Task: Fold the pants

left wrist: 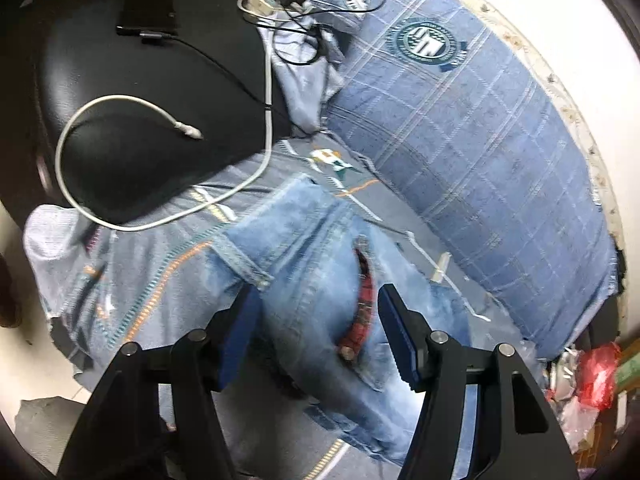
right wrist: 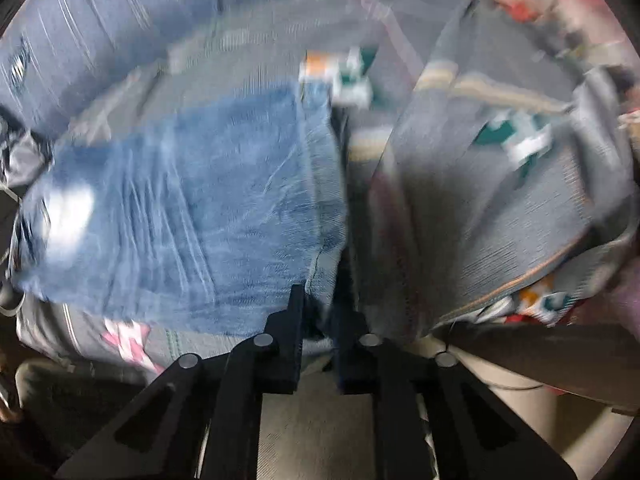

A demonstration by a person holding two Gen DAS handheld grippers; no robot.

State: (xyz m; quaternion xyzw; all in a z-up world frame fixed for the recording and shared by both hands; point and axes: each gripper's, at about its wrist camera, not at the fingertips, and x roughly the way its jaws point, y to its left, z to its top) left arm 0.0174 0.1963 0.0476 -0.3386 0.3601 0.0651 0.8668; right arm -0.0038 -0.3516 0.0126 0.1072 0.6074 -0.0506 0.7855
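Light blue jeans (left wrist: 304, 264) lie on a grey patterned bed sheet (left wrist: 160, 264). In the left wrist view their waist end with a red plaid lining (left wrist: 366, 304) lies between the fingers of my left gripper (left wrist: 316, 312), which is open just above the denim. In the blurred right wrist view the jeans (right wrist: 192, 208) lie folded flat, and my right gripper (right wrist: 320, 304) is shut on their near right corner at the hem seam.
A blue checked pillow (left wrist: 472, 128) lies at the right. A black cushion (left wrist: 160, 92) with white cables (left wrist: 120, 224) and a black device (left wrist: 148, 10) sits at the upper left. Crumpled sheet (right wrist: 500, 200) rises at the right. Red clutter (left wrist: 596, 372) lies beside the bed.
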